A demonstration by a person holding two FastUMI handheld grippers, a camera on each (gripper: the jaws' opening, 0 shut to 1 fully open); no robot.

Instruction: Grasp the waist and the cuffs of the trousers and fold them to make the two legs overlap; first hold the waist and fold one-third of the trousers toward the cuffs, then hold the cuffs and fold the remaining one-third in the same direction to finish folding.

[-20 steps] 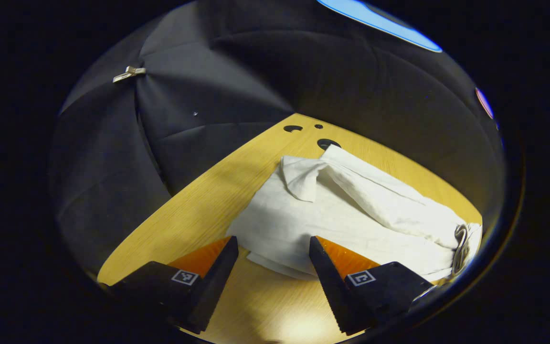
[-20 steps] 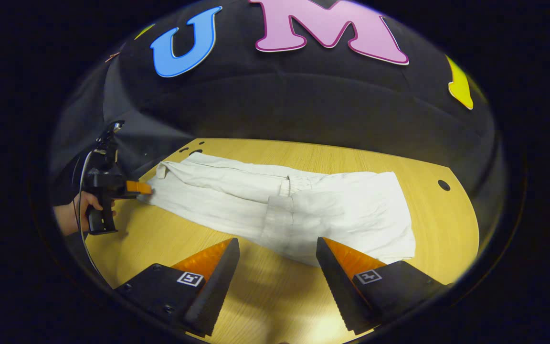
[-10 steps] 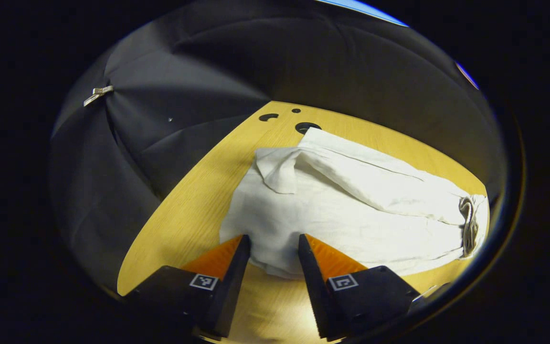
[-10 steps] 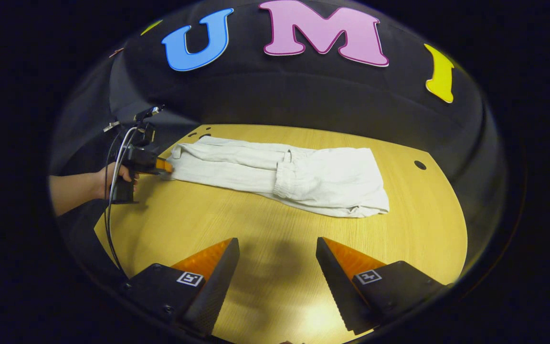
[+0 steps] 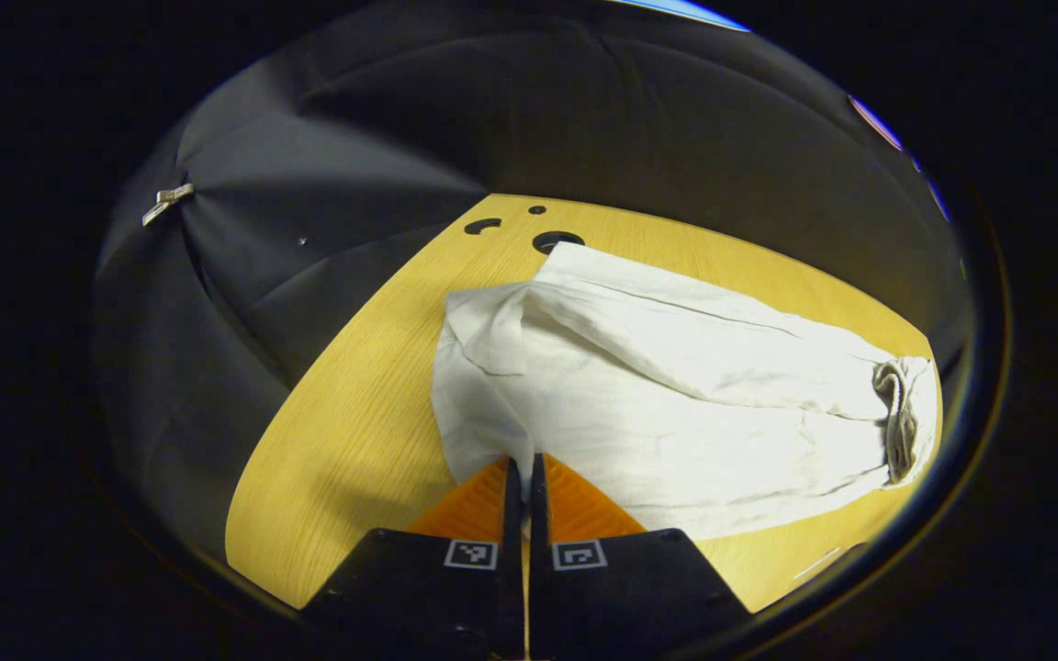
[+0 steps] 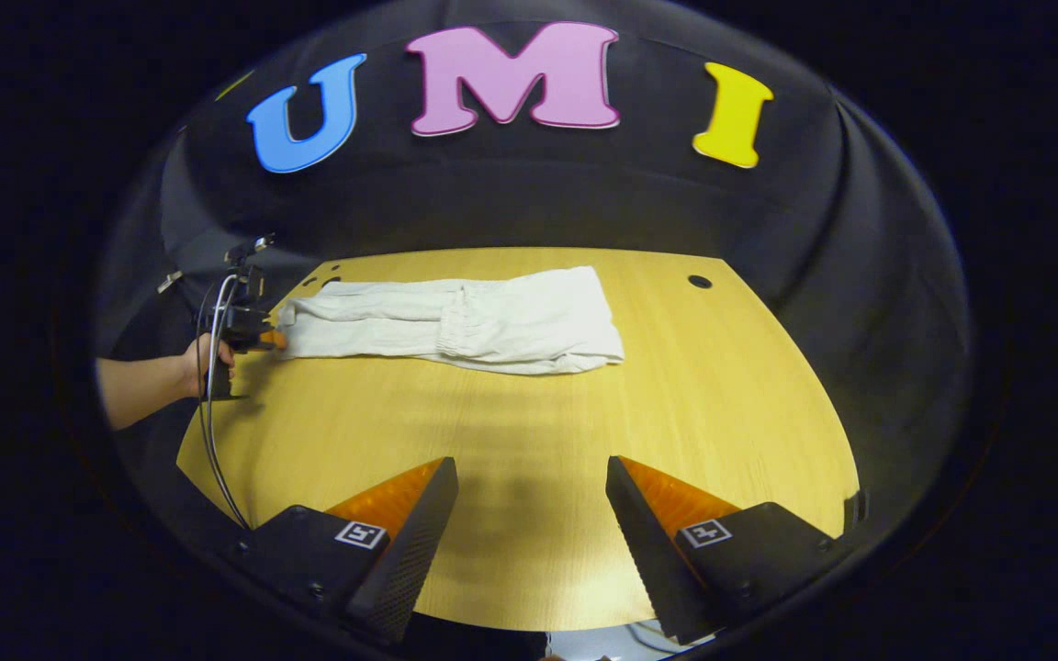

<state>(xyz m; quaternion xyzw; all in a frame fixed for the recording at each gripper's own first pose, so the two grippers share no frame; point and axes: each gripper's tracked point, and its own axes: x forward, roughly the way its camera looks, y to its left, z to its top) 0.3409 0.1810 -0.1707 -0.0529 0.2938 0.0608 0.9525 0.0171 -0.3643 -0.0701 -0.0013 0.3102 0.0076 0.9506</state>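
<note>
Each gripper has two wedge-shaped fingers on dark blocky bases, every base carrying a small square black-and-white marker. At nine o'clock in the right gripper view, the left gripper [image 6: 263, 339] shows a dark pistol-like body with looping cables, held by a hand [image 6: 201, 363].

Seen in the right gripper view: right gripper [image 6: 532, 473] low in front, fingers [image 6: 414, 514] spread wide apart over bare wood, holding nothing and well apart from the cloth. Beyond it, white trousers [image 6: 455, 319] lying flat along the far part of the wooden bench [image 6: 529, 422], folded over on themselves, the gathered waistband sitting near the middle of the strip. At the trousers' left end, the left gripper [image 6: 263, 339] touching the cuff edge, held by a person's hand [image 6: 198, 363] with cables trailing down beside it. Right of the trousers, a small round hole [image 6: 700, 281] in the bench.
</note>
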